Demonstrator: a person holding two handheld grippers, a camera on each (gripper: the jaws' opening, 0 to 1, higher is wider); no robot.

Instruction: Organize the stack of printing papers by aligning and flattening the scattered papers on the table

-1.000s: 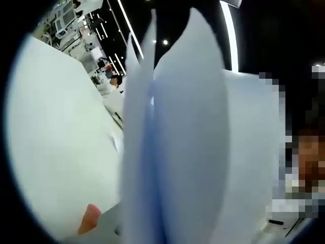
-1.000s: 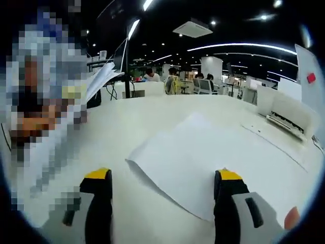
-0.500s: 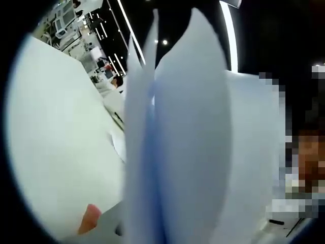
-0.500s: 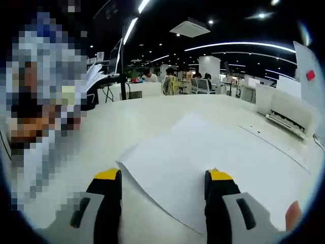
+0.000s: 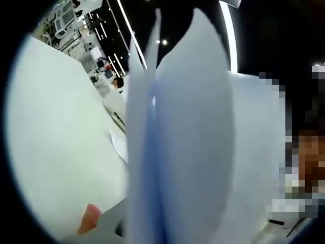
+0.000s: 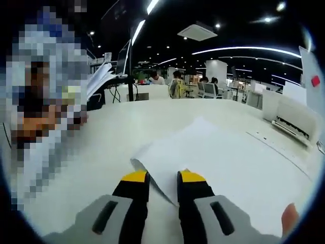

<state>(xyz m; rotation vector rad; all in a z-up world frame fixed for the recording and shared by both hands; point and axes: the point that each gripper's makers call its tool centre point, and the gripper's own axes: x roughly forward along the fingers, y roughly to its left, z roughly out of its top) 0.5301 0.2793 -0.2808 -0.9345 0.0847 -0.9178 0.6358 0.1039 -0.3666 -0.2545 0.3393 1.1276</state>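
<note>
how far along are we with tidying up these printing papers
Partway. Already gathered: a bundle of sheets stands on edge right in front of the left gripper camera, apparently in its grip, though its jaws are hidden. In hand: the right gripper has its jaws nearly closed over the raised corner of a loose sheet lying on the white table. Left: lift that sheet, add it to the bundle, align and flatten.

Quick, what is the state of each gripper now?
Left gripper: jaws hidden by the sheets of paper; cannot be told.
Right gripper: closed on the sheet's edge.
</note>
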